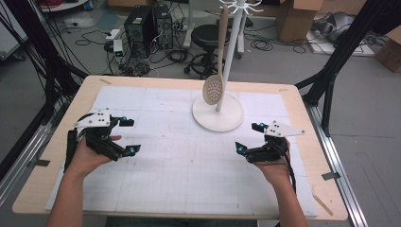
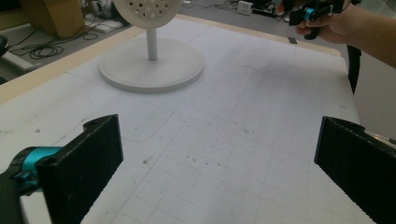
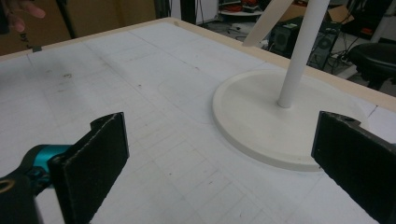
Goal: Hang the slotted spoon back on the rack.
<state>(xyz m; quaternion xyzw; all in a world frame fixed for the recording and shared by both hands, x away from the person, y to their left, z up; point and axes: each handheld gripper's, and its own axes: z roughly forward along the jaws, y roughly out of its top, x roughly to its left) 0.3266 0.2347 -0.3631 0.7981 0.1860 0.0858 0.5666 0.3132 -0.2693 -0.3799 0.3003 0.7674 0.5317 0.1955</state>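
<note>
A white stand (image 1: 218, 113) with a round base and an upright pole rises at the back middle of the table. A pale slotted spoon (image 1: 213, 88) hangs from its top hooks, its perforated bowl just above the base. The spoon's bowl (image 2: 147, 10) and the stand's base (image 2: 152, 65) lie ahead in the left gripper view. My left gripper (image 1: 129, 136) is open over the mat at the left, nothing between its jaws. My right gripper (image 1: 249, 137) is open at the right, close to the stand's base (image 3: 280, 116).
A white gridded mat (image 1: 189, 156) covers most of the wooden table (image 1: 302, 99). A thin wooden stick (image 1: 322, 199) lies near the front right corner. Beyond the table stand a black stool (image 1: 206, 40), computer towers (image 1: 146, 26) and cardboard boxes (image 1: 295, 19).
</note>
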